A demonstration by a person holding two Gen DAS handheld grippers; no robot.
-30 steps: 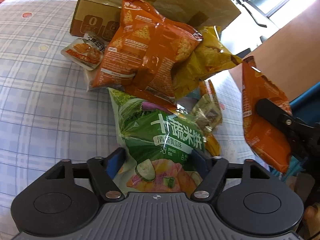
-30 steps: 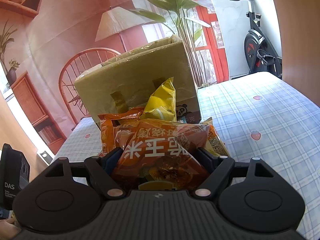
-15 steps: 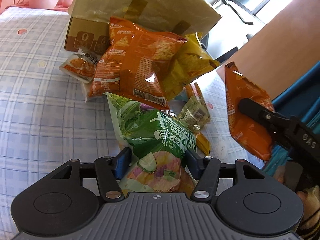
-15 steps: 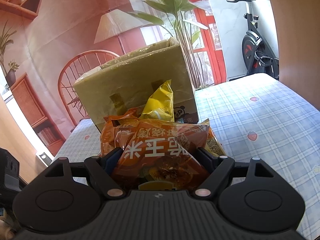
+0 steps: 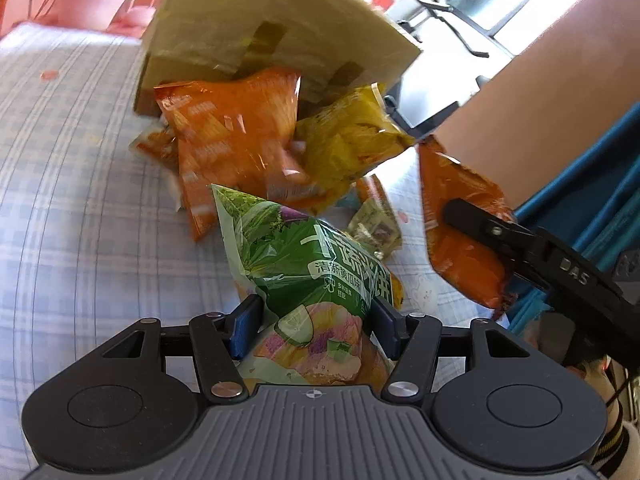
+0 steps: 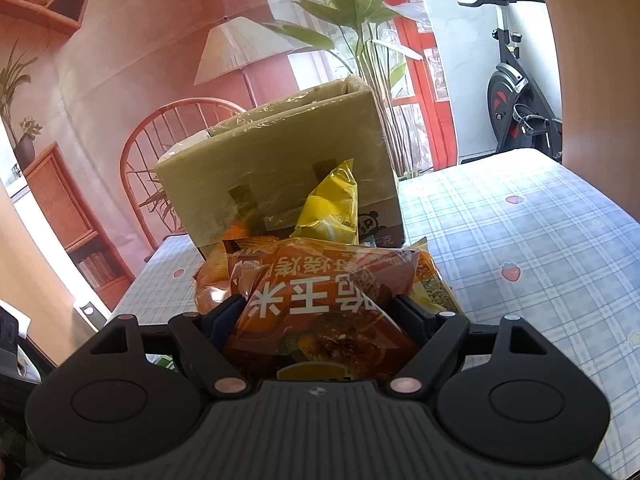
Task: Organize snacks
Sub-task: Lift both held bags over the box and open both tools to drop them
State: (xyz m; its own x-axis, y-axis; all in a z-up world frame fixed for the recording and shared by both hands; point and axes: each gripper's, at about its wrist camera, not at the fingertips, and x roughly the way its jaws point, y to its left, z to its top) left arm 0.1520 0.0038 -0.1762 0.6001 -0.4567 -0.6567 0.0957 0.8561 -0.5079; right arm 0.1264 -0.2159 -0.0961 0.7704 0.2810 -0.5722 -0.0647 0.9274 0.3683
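Observation:
My left gripper (image 5: 316,314) is shut on a green vegetable-cracker bag (image 5: 304,256), which hangs tilted just above the checked tablecloth (image 5: 80,200). Behind it a big orange bag (image 5: 232,136) and a yellow bag (image 5: 348,144) lean on a taped cardboard box (image 5: 272,32). My right gripper (image 6: 320,308) is shut on an orange corn-snack bag (image 6: 320,280), held in the air. In the left wrist view that bag (image 5: 452,188) hangs at the right with one black finger (image 5: 480,226) across it. The box (image 6: 280,160) and yellow bag (image 6: 332,200) stand beyond it.
Small packets (image 5: 376,224) lie on the cloth between the pile and the green bag. A red chair (image 6: 160,140) and a potted plant (image 6: 352,40) stand behind the box. An exercise bike (image 6: 520,92) is beyond the table's far right edge.
The left gripper's jaws narrowed onto the green bag and lifted it off the cloth, tilting it. The right gripper and its orange bag stayed still.

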